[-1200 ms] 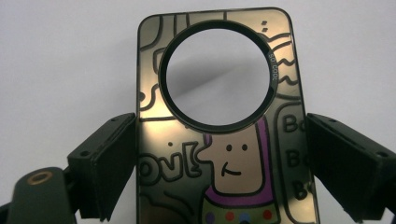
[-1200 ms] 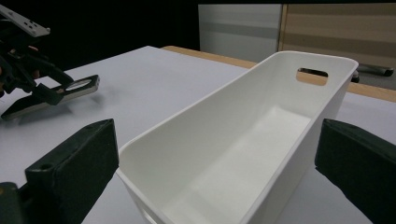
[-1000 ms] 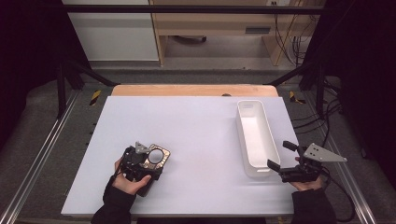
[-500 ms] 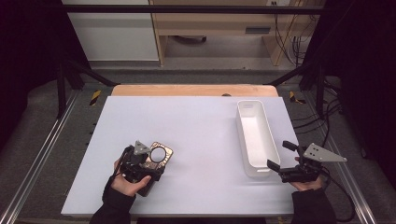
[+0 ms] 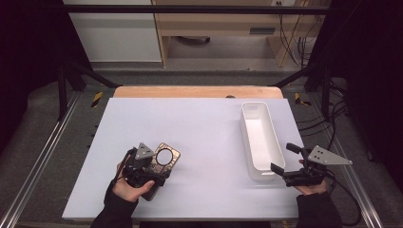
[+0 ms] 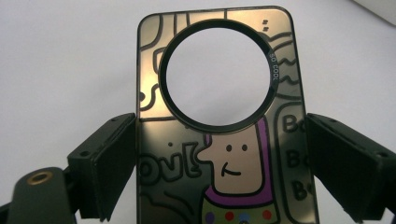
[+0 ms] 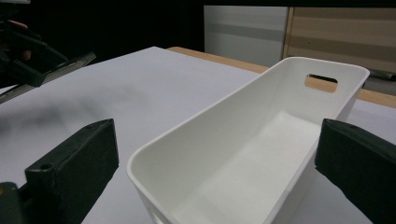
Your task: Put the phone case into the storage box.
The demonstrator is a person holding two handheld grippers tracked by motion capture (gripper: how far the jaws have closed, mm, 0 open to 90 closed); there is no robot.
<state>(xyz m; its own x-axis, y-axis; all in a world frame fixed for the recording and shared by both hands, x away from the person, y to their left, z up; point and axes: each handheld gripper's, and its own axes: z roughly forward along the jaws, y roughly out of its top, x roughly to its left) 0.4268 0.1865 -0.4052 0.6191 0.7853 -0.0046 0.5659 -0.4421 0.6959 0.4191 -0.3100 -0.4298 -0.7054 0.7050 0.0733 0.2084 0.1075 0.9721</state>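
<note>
In the high view, the left tool (image 5: 159, 164) grips one phone case (image 5: 164, 157), a patterned case with a large round cutout, near the front left of the white surface (image 5: 199, 128). The single white bin (image 5: 259, 137) lies well apart, toward the right, with its long axis running away from the person. The right tool (image 5: 284, 159) hangs released just at the bin's near end, so the right hand is much the nearer to the bin, while the case must travel rightward across the surface to reach it, as I judge the coming move. In the left gripper view, the phone case (image 6: 219, 126) stands lengthwise between the jaws, its long axis pointing away from the tool, and the left tool (image 6: 219, 158) is clenched on its two long edges; the cutout end is the far end. In the right gripper view, the right tool (image 7: 217, 158) has its jaws wide apart, grasping nothing, with the bin (image 7: 261, 140) directly ahead, its near end between them and untouched, and its handle slot at the far end. Count: one case, one bin, two tools.
</note>
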